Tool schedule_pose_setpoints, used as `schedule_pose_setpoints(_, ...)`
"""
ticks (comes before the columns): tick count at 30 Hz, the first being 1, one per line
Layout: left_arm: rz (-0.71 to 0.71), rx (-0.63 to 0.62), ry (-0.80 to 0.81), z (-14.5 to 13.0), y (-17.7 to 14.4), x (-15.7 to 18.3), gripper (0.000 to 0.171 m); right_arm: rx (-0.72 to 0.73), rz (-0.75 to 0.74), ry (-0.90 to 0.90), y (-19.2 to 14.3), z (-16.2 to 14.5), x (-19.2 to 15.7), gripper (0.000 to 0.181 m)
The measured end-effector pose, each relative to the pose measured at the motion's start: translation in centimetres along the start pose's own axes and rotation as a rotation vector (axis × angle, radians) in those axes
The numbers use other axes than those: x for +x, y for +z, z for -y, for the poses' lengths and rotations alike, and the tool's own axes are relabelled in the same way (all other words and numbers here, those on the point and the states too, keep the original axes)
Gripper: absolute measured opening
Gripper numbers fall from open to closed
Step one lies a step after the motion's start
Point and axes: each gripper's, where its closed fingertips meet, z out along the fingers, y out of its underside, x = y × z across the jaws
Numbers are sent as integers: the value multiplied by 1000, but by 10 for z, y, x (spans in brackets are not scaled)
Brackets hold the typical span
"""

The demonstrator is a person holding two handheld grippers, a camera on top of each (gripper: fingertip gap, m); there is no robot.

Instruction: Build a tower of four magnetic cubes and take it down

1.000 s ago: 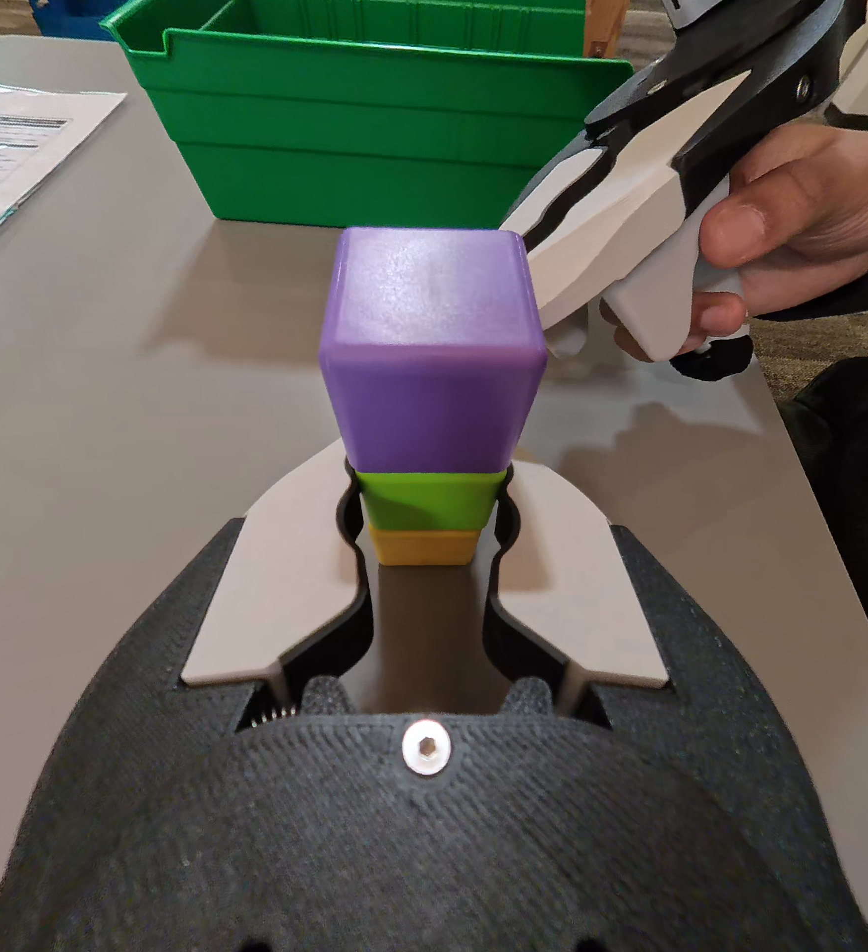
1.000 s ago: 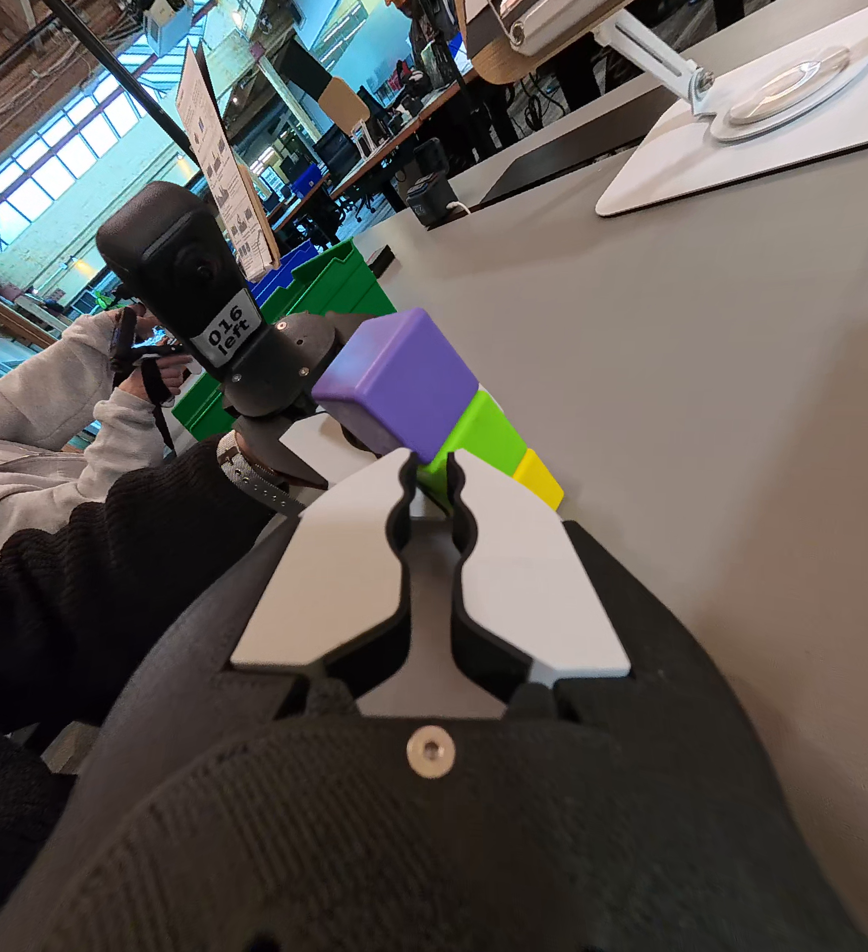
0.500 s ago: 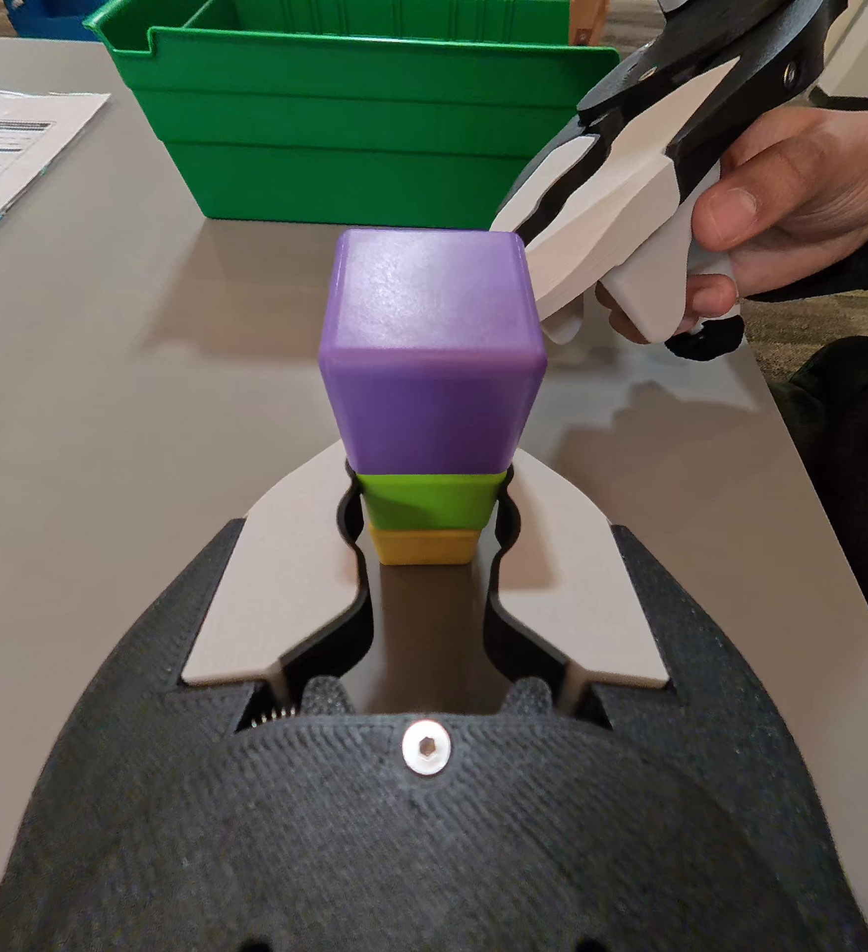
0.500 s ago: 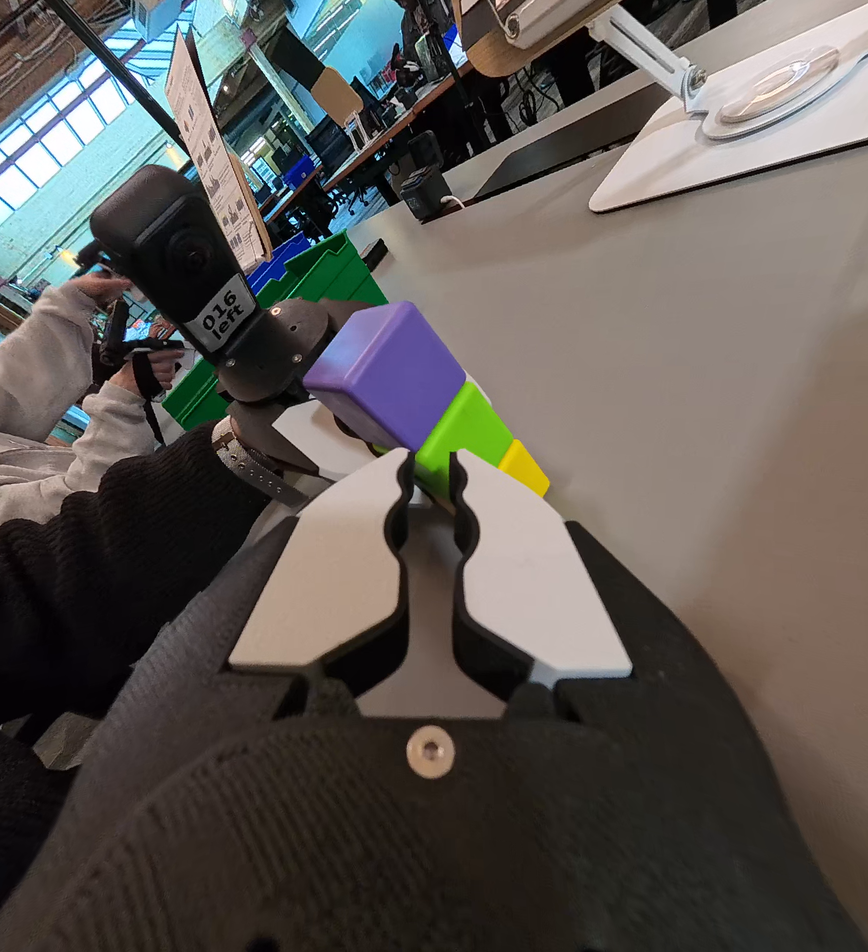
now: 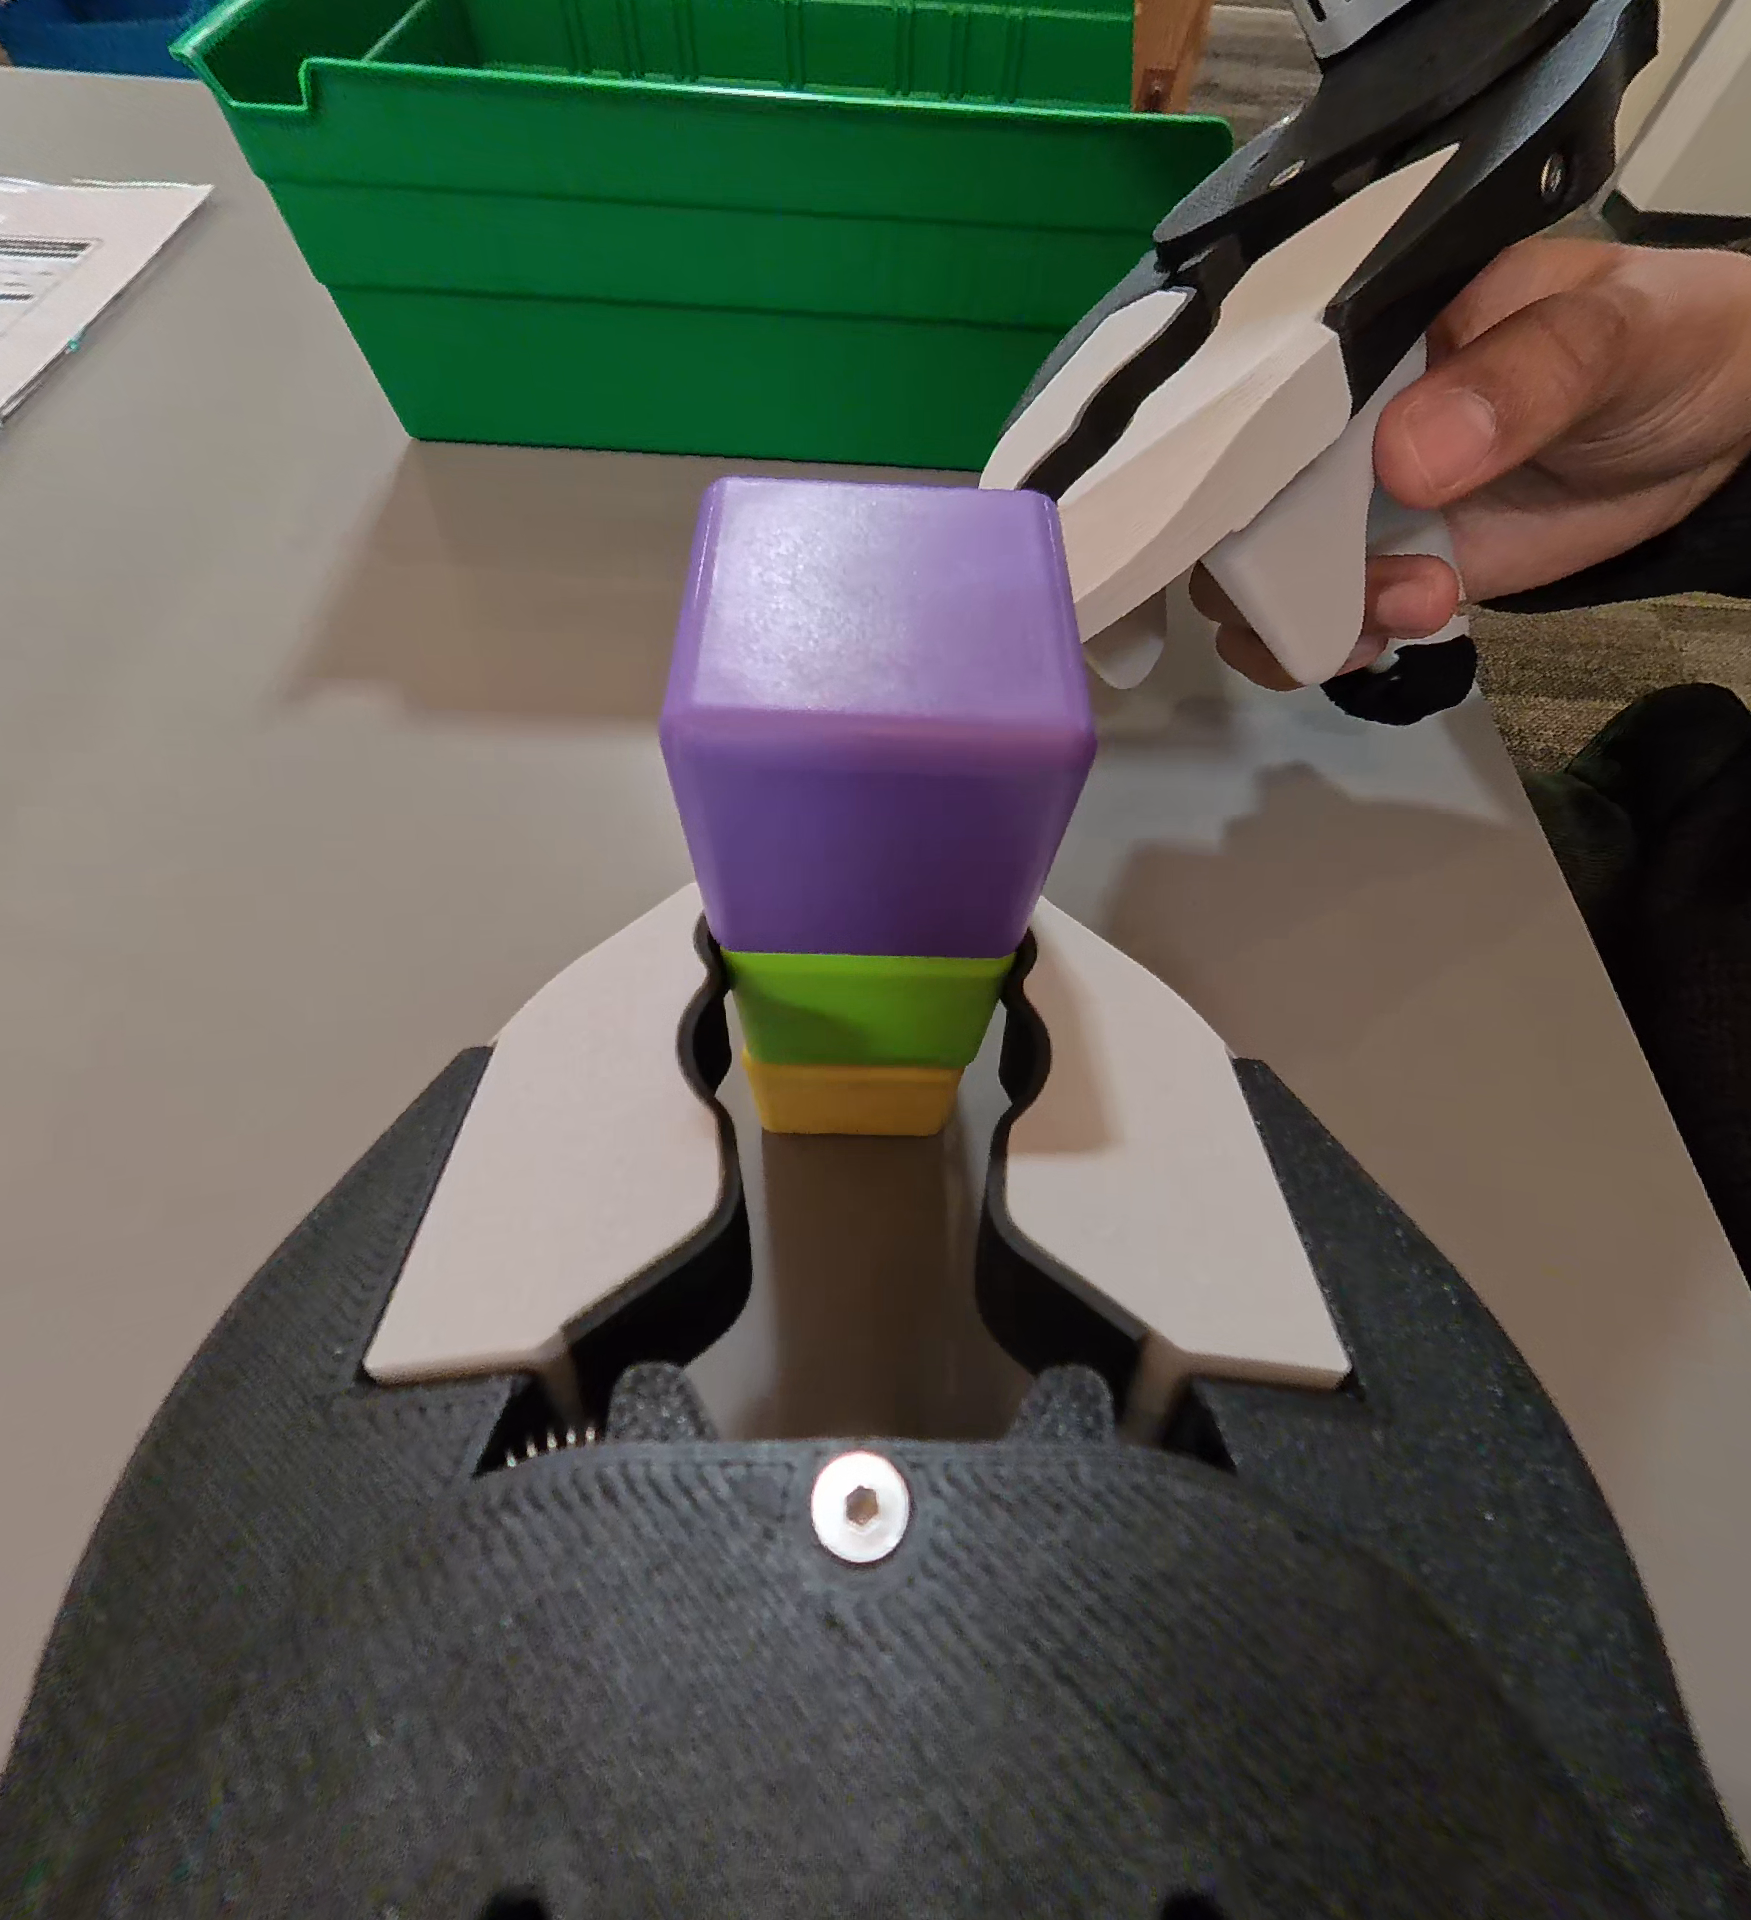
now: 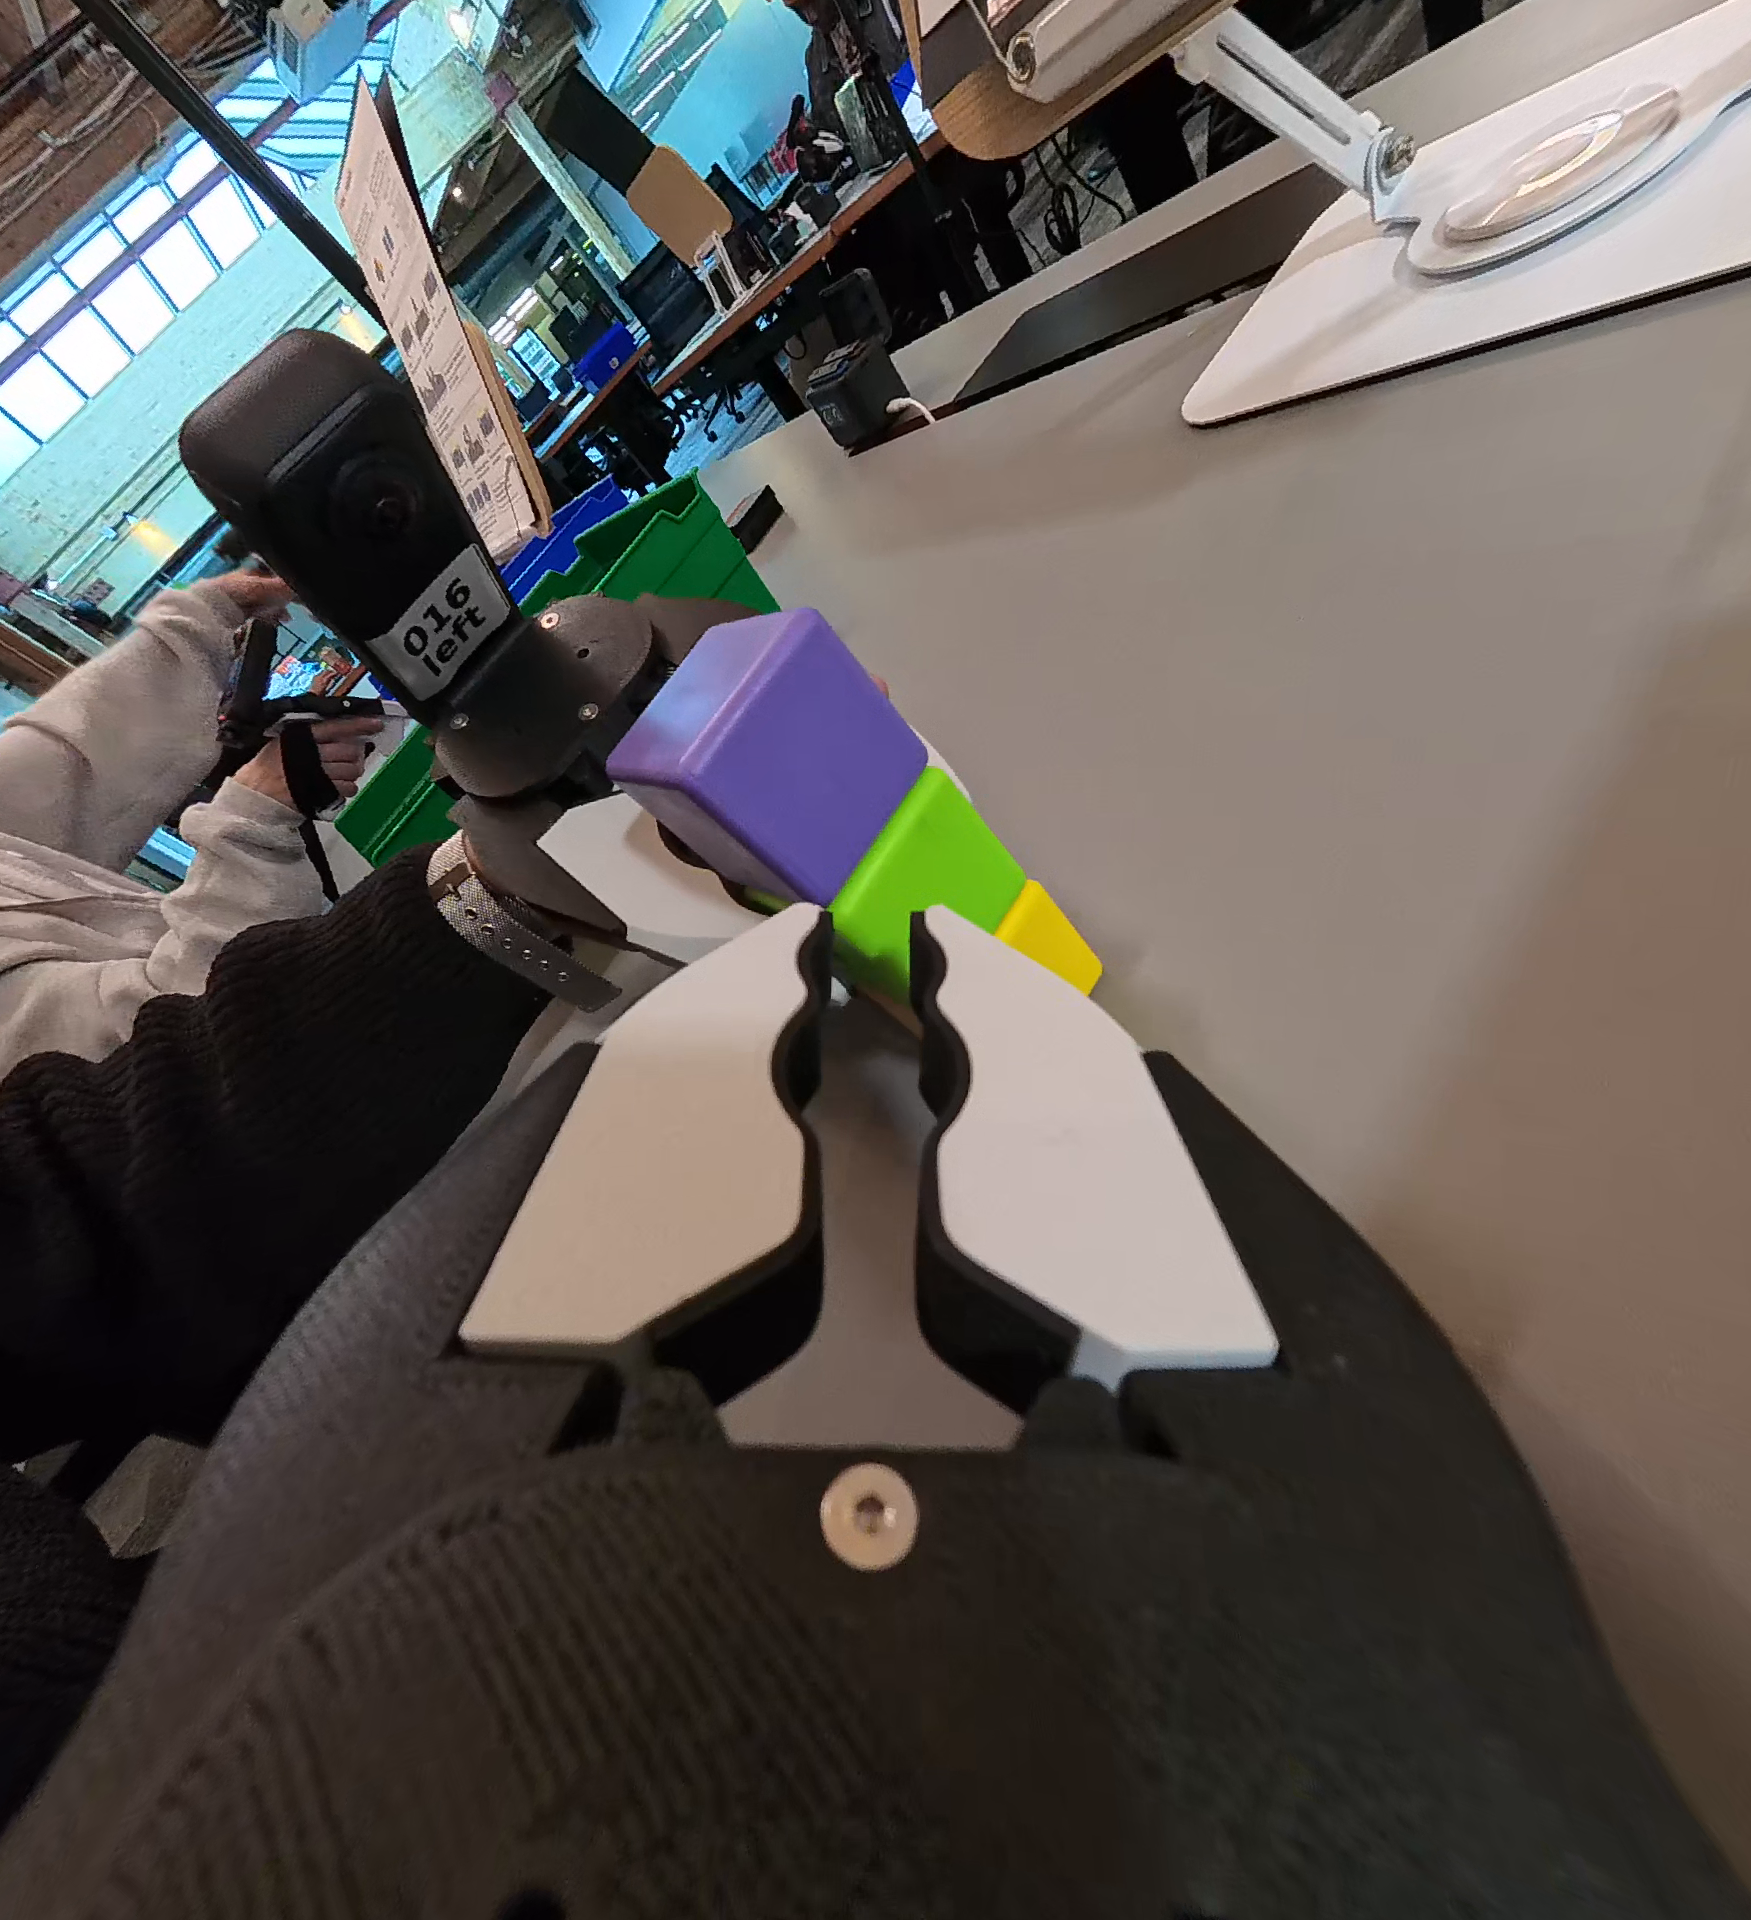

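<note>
Right gripper [image 5: 1110, 499] has dropped beside the purple cube [image 5: 876, 707], fingers narrow; left gripper [image 5: 866, 997] clamps the green cube [image 5: 866, 1008].

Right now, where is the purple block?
The purple block tops the stack, on the green block over the yellow one, centre of the left wrist view between the left gripper fingers, with the green bin behind it.

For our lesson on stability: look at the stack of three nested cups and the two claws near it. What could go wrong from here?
1. The purple cup, the largest, sits on top of the green cup and small yellow cup, so the stack may topple easily.
2. The left claw flanks the green cup; a sideways shift could slide out the middle.
3. The right claw is close to the purple cup's upper corner and might nudge it.
</note>
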Motion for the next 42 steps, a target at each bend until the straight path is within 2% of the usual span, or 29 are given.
schedule_pose_setpoints(8, -13, -13, 1, -1, 0, 3, 50, 2, 0, 5, -1, 0, 0, 15)
schedule_pose_setpoints(15, -8, -35, -17, -4, 0, 3, 58, 4, 3, 11, -1, 0, 1, 15)
schedule_pose_setpoints(36, 20, -78, -13, -11, -1, -1, 58, 6, 9, 27, -1, 0, 1, 16)
schedule_pose_setpoints(39, 15, -113, -35, -15, -4, 1, 62, 7, 9, 29, -1, 1, 1, 16)
schedule_pose_setpoints(42, -11, -214, -97, -26, -17, 14, 72, 10, 6, 30, -2, 1, 3, 16)
